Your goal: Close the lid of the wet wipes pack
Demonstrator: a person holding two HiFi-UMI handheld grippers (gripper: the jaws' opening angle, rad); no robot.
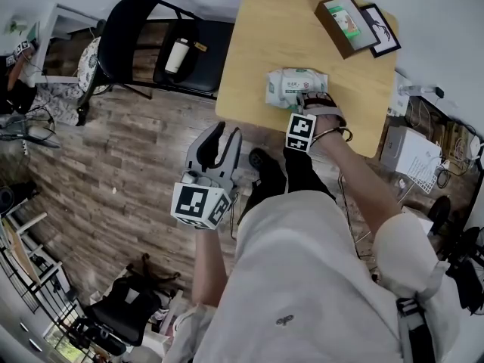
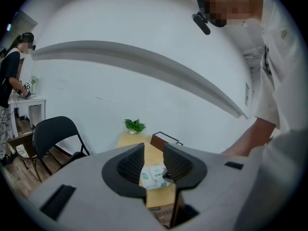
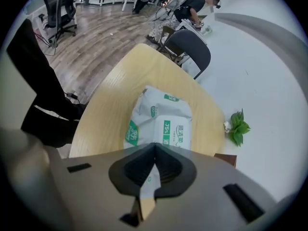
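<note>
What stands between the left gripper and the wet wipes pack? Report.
Nothing visible: only open air between the left gripper and the wet wipes pack on the table. The right gripper sits at the pack's edge.

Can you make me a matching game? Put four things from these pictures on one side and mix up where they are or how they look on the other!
Things:
1. wet wipes pack
2. left gripper
3. right gripper
4. chair

Clues:
A. shut
B. black, stands on the floor
C. white and green, lies on the table
D. open

Pairs: 1-C, 2-D, 3-A, 4-B
</note>
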